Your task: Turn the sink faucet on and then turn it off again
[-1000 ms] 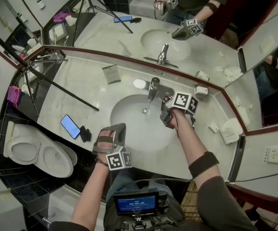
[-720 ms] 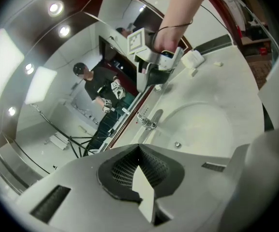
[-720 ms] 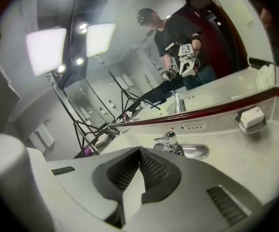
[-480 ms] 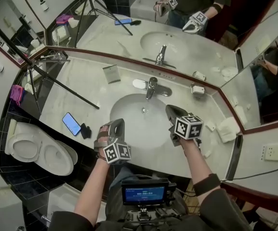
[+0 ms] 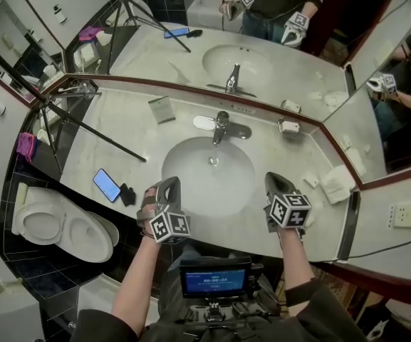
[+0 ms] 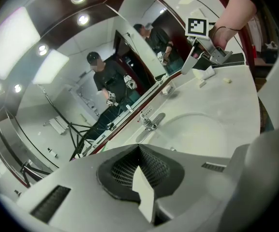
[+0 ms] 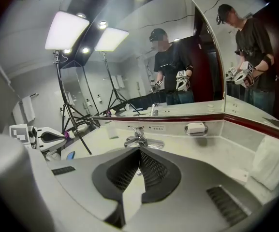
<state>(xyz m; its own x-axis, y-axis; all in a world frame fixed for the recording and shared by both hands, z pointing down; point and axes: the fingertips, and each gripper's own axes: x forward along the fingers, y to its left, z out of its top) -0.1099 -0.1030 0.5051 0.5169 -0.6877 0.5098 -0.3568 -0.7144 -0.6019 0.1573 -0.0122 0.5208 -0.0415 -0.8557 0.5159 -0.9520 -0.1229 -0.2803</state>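
The chrome faucet [image 5: 221,127] stands at the back of the white sink [image 5: 184,191], its lever pointing over the basin; whether water runs I cannot tell. My left gripper [image 5: 171,184] hovers at the basin's near left rim, shut and holding nothing. At the near right rim my right gripper [image 5: 273,179] is also shut and holds nothing, well short of the faucet. In the left gripper view the faucet [image 6: 149,123] lies beyond my shut jaws, with the right gripper [image 6: 197,57] at upper right. In the right gripper view the faucet [image 7: 137,139] sits straight ahead.
A phone [image 5: 107,184] and a small black object [image 5: 127,194] lie left of the sink. A tripod leg [image 5: 84,130] crosses the counter. A card [image 5: 162,109], a soap dish [image 5: 288,126] and a folded towel [image 5: 337,184] lie round the basin. A toilet [image 5: 48,223] stands lower left.
My right gripper drew back from beside the faucet to the sink's near right rim and rolled its wrist. The left gripper stayed put, rolling slightly.
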